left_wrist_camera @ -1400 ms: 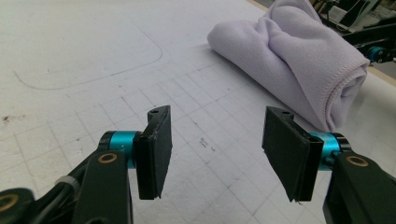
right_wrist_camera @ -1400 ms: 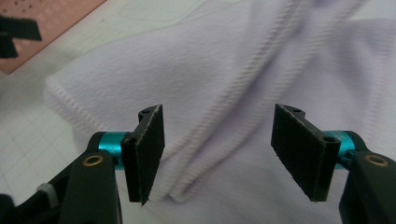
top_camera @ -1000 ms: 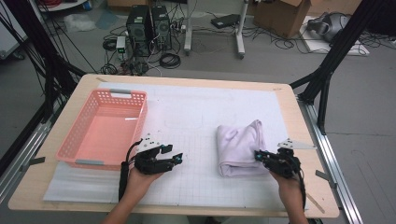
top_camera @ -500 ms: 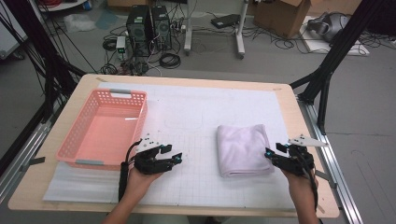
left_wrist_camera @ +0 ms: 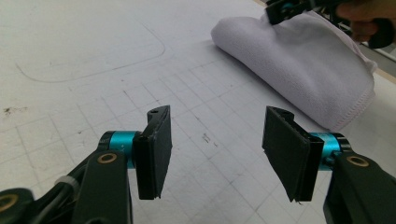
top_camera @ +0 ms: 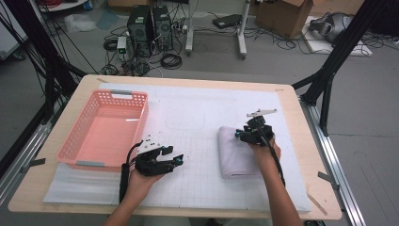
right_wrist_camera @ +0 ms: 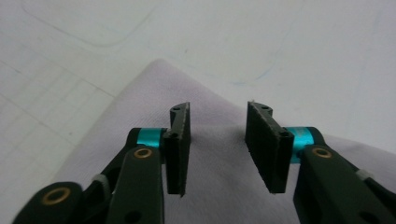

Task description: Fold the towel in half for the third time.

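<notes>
Presently, item one: folded towel (top_camera: pixel 237 153) lay flat on your counter (top_camera: pixel 301 188), right gripper (right_wrist_camera: pixel 218 149) jaws closing above it, gripping nothing, left gripper (left_wrist_camera: pixel 215 149) parted, idle; a shallow pinch risked unfolding it.

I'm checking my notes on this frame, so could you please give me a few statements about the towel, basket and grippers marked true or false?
1. The folded towel lies on the white mat. True.
2. The pink basket holds the towel. False: nothing lies in it.
3. The right gripper hangs over the towel with jaws apart. True.
4. The left gripper grips the towel. False: its jaws are open over bare mat.
</notes>
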